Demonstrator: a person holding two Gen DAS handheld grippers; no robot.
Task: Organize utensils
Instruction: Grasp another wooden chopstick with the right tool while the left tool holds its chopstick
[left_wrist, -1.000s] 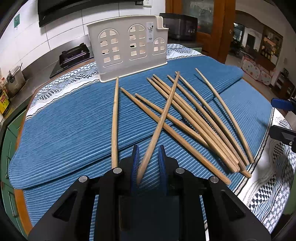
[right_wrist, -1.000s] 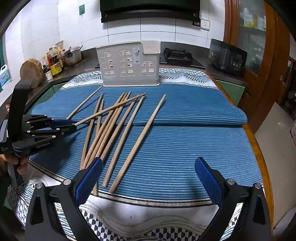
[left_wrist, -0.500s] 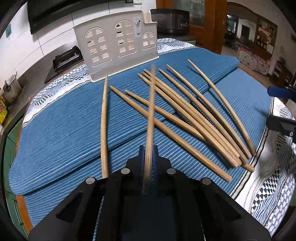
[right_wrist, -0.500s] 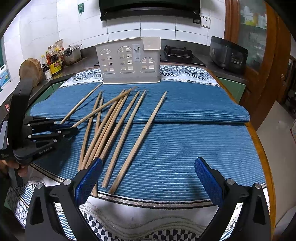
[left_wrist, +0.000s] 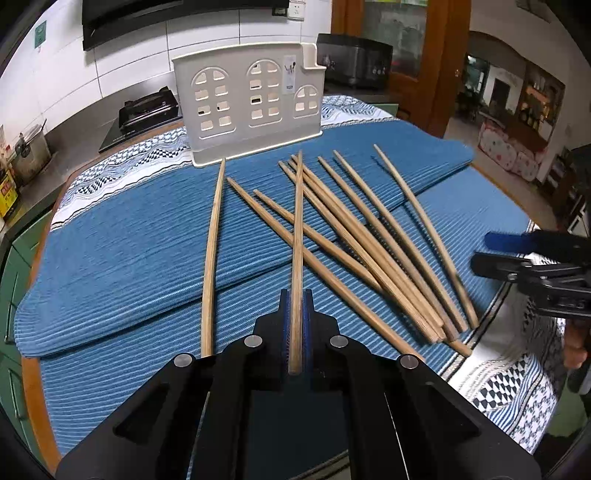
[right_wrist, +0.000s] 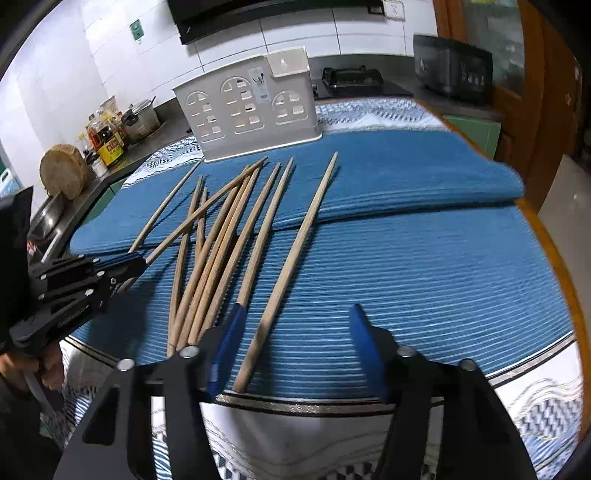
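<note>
While left gripper (left_wrist: 296, 334) pinches one chopstick (left_wrist: 297, 236), right gripper (right_wrist: 295, 349), jaws just closing and half-spread around the rightmost chopstick (right_wrist: 291, 266): centre it between the pads, then clamp near the butt.

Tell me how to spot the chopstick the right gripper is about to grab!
Find the white utensil holder on the blue mat. The chopsticks fan out before it. Yours is the rightmost chopstick, lying alone, its near end between the right gripper's closing, not yet touching jaws.
</note>
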